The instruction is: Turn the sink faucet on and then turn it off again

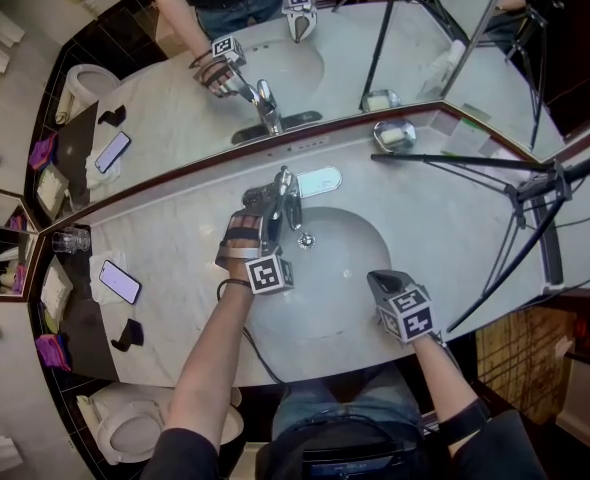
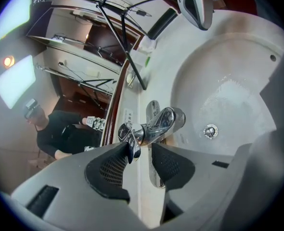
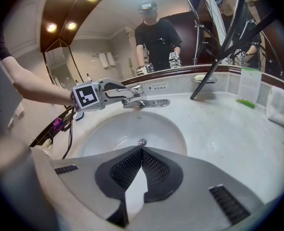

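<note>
The chrome faucet [image 1: 293, 208] stands at the back rim of the oval white sink [image 1: 350, 298]. My left gripper [image 1: 278, 200] reaches it from the left. In the left gripper view the faucet handle [image 2: 154, 126] lies across the left gripper [image 2: 142, 147], whose pads sit against its end and underside. The basin [image 2: 228, 100] looks wet, and I see no stream from the spout. My right gripper [image 1: 378, 283] hangs over the sink's front right rim. In its own view the right gripper [image 3: 142, 150] is shut on nothing and points at the drain [image 3: 142, 142]; the left gripper [image 3: 114, 91] shows at the faucet [image 3: 142, 102].
A phone [image 1: 119, 282], a glass [image 1: 71, 240] and a small black object [image 1: 127, 334] lie on the marble counter at the left. A black tripod [image 1: 535, 203] stands at the right, with a metal dish [image 1: 394, 134] by the mirror. A folded towel [image 3: 280, 105] sits far right.
</note>
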The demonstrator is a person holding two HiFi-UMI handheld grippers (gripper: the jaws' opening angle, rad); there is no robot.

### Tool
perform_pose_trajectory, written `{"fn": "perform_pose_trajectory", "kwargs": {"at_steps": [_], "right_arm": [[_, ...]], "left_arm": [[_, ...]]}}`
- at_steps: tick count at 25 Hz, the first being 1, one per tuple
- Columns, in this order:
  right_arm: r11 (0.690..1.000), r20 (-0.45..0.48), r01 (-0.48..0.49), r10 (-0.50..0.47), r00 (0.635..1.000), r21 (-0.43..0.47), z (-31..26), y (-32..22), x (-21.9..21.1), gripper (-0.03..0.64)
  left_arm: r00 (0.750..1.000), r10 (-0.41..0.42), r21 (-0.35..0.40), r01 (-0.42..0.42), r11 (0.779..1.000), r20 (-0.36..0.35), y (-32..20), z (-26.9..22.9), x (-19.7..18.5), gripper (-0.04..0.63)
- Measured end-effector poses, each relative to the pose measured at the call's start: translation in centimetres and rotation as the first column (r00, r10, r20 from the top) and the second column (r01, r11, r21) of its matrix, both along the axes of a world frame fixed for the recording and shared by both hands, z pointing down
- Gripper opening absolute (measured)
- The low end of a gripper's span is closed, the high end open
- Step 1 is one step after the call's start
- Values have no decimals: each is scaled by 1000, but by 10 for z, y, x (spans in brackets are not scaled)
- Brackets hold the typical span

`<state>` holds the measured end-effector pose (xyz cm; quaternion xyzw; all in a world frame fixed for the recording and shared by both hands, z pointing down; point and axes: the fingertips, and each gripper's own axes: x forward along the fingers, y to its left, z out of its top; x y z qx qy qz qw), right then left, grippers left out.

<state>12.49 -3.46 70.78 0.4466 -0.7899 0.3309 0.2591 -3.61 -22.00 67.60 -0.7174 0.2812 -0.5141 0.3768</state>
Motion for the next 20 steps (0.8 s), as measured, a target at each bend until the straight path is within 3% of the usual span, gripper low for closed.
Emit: {"fn": "perform_pose_trajectory", "kwargs": {"at_steps": [5, 12, 20], "right_arm": [[1000, -3, 0, 0, 1000, -4, 1, 5, 0, 21], [1000, -5, 6, -6, 1000, 14, -8, 8, -2, 21], [999, -6, 23, -23, 1000, 48, -27, 12, -4, 21]], "left_arm": [[1000, -11, 9, 11, 1000, -1, -1, 0, 1, 138], [995, -85, -47, 83, 995, -48, 2, -4, 2, 150], [988, -124, -68, 119, 991, -86, 51, -30, -18, 170]]}}
